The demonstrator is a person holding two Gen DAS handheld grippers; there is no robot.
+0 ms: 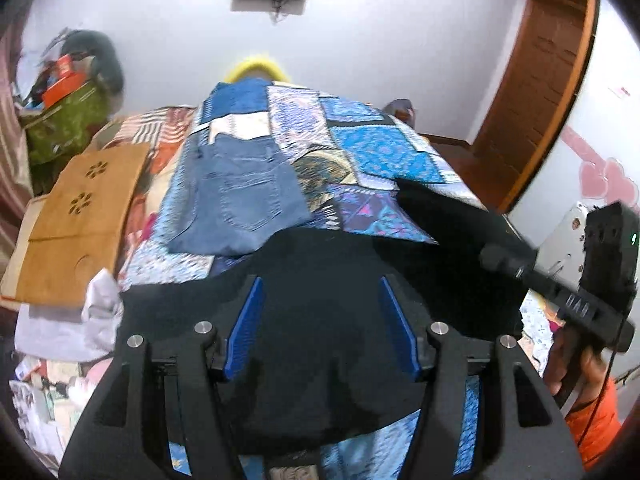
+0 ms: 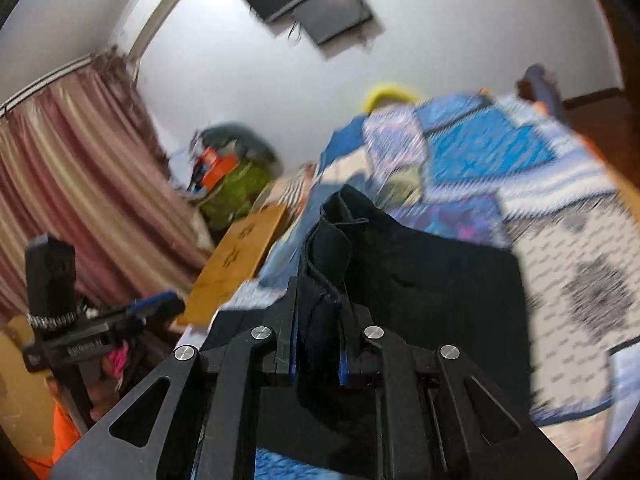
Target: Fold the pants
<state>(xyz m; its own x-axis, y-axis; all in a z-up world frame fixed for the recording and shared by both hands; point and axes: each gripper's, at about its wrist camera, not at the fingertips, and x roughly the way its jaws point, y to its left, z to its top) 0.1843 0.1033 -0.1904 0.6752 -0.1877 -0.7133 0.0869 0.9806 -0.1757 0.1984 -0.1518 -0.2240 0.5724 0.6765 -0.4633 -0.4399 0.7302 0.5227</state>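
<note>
Black pants point(image 1: 320, 320) lie spread on the blue patchwork bedspread point(image 1: 380, 148). My left gripper point(image 1: 322, 284) is open just above the pants, its blue pads wide apart and empty. My right gripper point(image 2: 320, 304) is shut on a bunched edge of the black pants point(image 2: 420, 280), lifting a fold of them off the bed. The right gripper also shows in the left wrist view point(image 1: 504, 260) at the right, holding the raised black cloth. The left gripper shows at the left of the right wrist view point(image 2: 156, 304).
Folded blue jeans point(image 1: 240, 196) lie on the bed beyond the black pants. A wooden board point(image 1: 80, 220) sits at the left bed edge, with a heap of clothes point(image 1: 68, 328) below it. A green bag point(image 1: 64, 124), curtain point(image 2: 60, 184) and wooden door point(image 1: 540, 80) surround the bed.
</note>
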